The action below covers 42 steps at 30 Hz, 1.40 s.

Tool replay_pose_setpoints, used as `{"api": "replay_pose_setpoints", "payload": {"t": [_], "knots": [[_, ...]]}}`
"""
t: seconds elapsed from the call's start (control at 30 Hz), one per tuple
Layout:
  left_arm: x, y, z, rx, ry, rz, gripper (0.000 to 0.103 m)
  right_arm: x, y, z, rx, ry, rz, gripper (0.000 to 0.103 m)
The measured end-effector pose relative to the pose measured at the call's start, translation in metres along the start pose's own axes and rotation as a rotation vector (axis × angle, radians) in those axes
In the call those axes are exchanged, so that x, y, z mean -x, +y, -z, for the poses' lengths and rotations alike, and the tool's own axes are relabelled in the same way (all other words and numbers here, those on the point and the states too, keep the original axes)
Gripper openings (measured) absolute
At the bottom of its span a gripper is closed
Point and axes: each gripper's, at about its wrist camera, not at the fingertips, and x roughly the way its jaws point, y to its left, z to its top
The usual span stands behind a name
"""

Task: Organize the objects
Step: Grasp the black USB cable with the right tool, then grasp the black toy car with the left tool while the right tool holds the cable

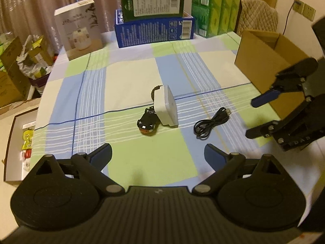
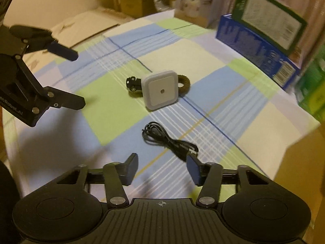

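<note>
The tabletop (image 1: 132, 77) wears a checked cloth of pale green, light blue and cream squares crossed by thin white and dark blue lines. On it lie a white square night light (image 1: 165, 108), a black toy car (image 1: 146, 122) with an orange end, a dark brown braided ring (image 2: 183, 83) and a black USB cable (image 1: 211, 122). At the far edge stand a blue box (image 1: 154, 29) under a dark green box (image 1: 152, 0), with bright green packs (image 1: 215, 8) to their right and a plain brown cardboard box (image 1: 264, 59) nearer.

Two wrist fisheyes, both angled down at the counter (image 1: 132, 77).
Left view faces the far edge's boxes; right view looks across from the right side; both share the white square device (image 1: 165, 106) mid-counter.
</note>
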Motion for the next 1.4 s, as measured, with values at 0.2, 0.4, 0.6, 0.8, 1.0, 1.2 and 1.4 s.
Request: {"api": "replay_pose_setpoints", "payload": {"t": [0.2, 0.4, 0.6, 0.8, 1.0, 1.2, 1.4], "knots": [[-0.031, 0.007, -0.003, -0.054, 0.025, 0.022, 0.092, -0.036, -0.009, -0.012, 0.094, 0.039, -0.028, 0.038], [-0.051, 0.017, -0.005, -0.065, 0.036, 0.032, 0.091, -0.06, -0.006, -0.021, 0.189, 0.076, -0.036, 0.037], [-0.062, 0.023, -0.009, -0.07, 0.031, 0.039, 0.091, -0.072, -0.004, -0.026, 0.234, 0.101, -0.032, 0.032], [-0.07, 0.025, -0.011, -0.071, 0.035, 0.057, 0.088, -0.069, -0.017, -0.019, 0.042, 0.119, -0.029, 0.011], [-0.085, 0.029, -0.016, -0.085, 0.026, 0.05, 0.074, -0.058, -0.036, 0.002, -0.364, 0.078, -0.026, 0.011], [-0.103, 0.027, -0.021, -0.14, 0.027, 0.058, 0.066, -0.05, -0.03, 0.01, -0.561, 0.014, 0.005, 0.011], [-0.116, 0.025, -0.022, -0.177, 0.039, 0.076, 0.045, -0.046, -0.024, 0.011, -0.58, -0.022, 0.01, 0.011]]}}
